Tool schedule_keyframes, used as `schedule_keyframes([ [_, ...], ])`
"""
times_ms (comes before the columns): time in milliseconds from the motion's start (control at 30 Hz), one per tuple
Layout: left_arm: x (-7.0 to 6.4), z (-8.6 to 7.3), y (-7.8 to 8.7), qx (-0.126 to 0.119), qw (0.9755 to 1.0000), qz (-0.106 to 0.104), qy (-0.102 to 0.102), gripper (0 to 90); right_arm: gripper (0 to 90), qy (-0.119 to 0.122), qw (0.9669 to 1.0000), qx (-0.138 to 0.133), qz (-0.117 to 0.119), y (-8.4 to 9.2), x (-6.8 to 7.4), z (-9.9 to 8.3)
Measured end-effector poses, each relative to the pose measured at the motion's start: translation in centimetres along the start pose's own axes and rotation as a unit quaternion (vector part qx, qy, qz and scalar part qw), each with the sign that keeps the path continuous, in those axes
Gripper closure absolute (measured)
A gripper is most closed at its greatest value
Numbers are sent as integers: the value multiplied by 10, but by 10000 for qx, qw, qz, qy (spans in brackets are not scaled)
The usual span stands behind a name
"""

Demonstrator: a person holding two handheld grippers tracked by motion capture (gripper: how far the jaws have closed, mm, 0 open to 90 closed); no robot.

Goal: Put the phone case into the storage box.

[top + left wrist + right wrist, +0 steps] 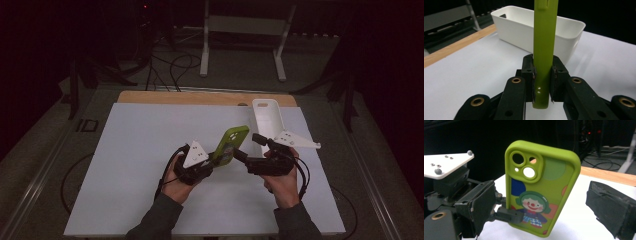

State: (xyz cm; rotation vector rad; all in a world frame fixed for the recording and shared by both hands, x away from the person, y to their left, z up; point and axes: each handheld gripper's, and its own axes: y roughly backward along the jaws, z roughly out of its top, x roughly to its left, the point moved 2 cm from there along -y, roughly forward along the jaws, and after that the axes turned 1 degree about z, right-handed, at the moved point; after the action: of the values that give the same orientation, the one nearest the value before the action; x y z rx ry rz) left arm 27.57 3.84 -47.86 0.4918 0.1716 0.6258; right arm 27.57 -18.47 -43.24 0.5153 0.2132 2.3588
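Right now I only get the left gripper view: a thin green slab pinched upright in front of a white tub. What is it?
Observer: A green phone case; its back has a clown picture.
Operator: Is the other tool holding it too?
Observer: No. The right tool is open beside it; only the left tool is clamped on it.
Operator: Is the case lying on the table?
Observer: No, it is held up above the white table.

phone case point(541, 187): green, upright, clown print | left gripper point(509, 216): clamps its lower edge | right gripper point(544, 220): jaws apart
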Motion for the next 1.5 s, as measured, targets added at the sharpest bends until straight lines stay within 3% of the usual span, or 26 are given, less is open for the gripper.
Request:
schedule_keyframes([
  [467, -3, 0, -2, 75, 9997, 187, -102, 778, 79, -176, 9995, -115, -226, -8, 3, 4],
  [833, -4, 1, -3, 61, 9997, 206, -100, 778, 78, -207, 9987, -193, -424, -16, 8, 8],
  [1233, -6, 1, -4, 28, 9997, 220, -87, 778, 83, -462, 9966, -369, -573, -20, 8, 8],
  [1500, -14, 2, -8, 67, 9996, 218, -173, 778, 121, -471, 9951, -427, -757, -24, 11, 6],
])
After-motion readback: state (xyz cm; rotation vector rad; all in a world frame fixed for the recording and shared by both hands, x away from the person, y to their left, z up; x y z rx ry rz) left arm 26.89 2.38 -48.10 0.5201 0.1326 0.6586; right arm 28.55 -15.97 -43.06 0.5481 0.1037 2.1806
